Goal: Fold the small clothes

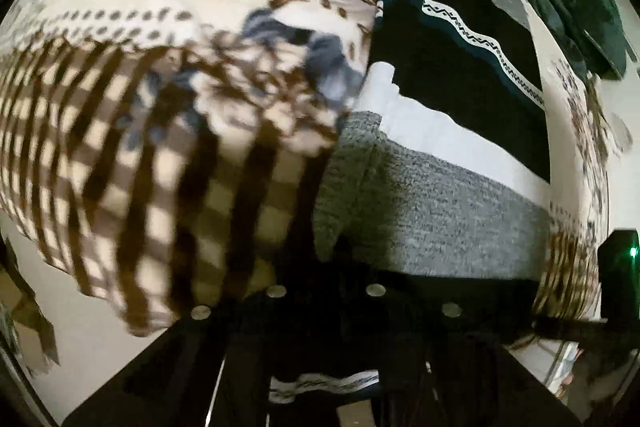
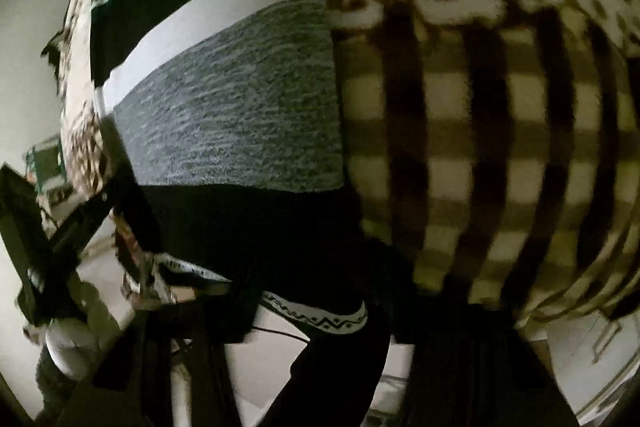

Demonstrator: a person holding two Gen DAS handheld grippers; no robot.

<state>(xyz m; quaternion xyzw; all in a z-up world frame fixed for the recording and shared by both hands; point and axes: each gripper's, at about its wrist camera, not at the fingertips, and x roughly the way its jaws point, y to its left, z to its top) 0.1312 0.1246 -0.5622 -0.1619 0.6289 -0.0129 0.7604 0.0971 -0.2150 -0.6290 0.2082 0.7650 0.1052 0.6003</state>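
Both claws, left (image 1: 324, 343) and right (image 2: 320, 311), pinch the black garment (image 2: 256, 227); uneven pulling could slip its trimmed hem (image 2: 320, 315) free.

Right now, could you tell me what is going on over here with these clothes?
A person is folding a striped sweater with black, white and grey bands, spread on a blanket patterned with checks and flowers. Each hand-held gripper has a patterned black edge of the sweater lying across its fingers: the left hand-held gripper and the right hand-held gripper. Both seem to grip that edge, though the dark, blurred views hide the fingertips. The fold looks under way, not finished.
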